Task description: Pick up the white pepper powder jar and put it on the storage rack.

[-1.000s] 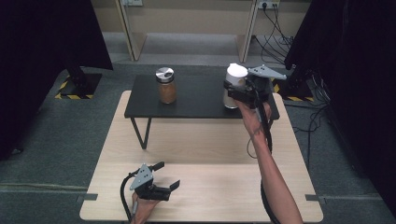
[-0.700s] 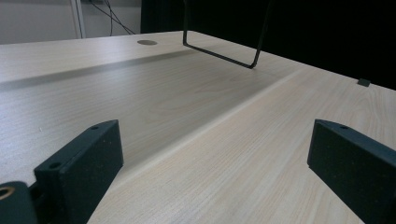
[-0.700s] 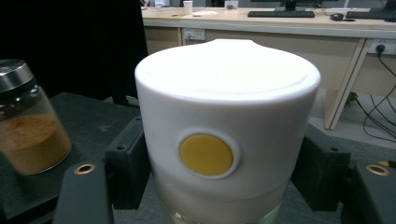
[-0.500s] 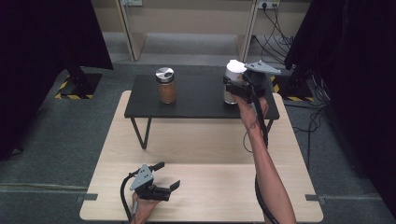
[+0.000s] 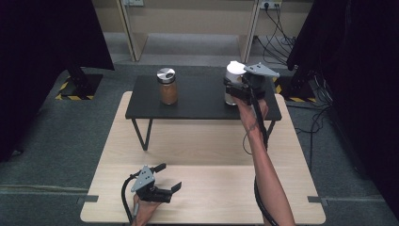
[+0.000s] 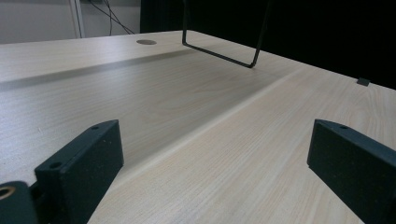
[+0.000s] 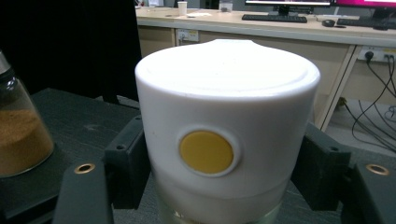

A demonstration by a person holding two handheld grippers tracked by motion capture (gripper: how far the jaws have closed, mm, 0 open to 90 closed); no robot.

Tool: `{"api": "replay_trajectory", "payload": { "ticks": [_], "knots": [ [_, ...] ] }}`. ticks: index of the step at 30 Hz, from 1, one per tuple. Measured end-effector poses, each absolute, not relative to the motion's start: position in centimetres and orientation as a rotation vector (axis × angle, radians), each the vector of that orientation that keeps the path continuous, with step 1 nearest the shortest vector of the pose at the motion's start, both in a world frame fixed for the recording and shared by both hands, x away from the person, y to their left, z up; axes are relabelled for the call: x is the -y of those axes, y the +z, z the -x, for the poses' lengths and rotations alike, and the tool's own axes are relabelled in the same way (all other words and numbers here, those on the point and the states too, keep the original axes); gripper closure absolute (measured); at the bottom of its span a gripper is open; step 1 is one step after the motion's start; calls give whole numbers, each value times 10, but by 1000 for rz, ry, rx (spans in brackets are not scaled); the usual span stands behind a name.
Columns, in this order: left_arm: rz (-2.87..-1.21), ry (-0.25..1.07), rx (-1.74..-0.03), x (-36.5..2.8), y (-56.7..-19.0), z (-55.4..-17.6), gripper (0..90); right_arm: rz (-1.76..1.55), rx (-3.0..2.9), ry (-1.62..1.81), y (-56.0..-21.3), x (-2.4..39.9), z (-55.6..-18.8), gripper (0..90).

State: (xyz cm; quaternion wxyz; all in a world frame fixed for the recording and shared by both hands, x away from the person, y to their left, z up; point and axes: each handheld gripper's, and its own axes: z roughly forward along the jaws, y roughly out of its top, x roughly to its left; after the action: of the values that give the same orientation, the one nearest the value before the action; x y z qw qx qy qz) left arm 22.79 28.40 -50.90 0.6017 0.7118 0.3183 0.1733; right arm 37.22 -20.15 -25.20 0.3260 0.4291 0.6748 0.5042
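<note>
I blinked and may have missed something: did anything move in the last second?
Hardly anything. The right tongs stay clamped on the white-capped jar on the black shelf. The left tongs rest open on the wooden table; the brown jar stands untouched.

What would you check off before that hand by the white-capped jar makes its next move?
1. Right gripper closed on the white cap of the jar: ok, a black jaw presses each side.
2. Grip height: ok, the jaws sit on the cap, above the glass.
3. Jar base on the black shelf: cannot tell, the gripper hides it.
4. Room around it: ok, the spice jar stands well apart at the shelf's other end.
5. Left gripper out of the way: ok, open and low over the wooden table, nothing between its jaws.
</note>
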Motion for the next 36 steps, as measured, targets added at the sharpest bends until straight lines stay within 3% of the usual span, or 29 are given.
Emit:
{"api": "replay_trajectory", "payload": {
  "ticks": [10,15,22,36],
  "knots": [
    [-1649,403,-738,-284,-509,-228,28,-1120,-1768,1331,-254,204,-370,293],
    [-1647,401,-740,-284,-509,-228,28,-1134,-1761,1365,-258,212,-374,120],
    [-1649,405,-740,-284,-509,-228,28,-1123,-1764,1445,-266,228,-376,16],
    [-1645,403,-744,-283,-509,-227,28,-1071,-1764,1485,-265,237,-361,7]
  ]
}}
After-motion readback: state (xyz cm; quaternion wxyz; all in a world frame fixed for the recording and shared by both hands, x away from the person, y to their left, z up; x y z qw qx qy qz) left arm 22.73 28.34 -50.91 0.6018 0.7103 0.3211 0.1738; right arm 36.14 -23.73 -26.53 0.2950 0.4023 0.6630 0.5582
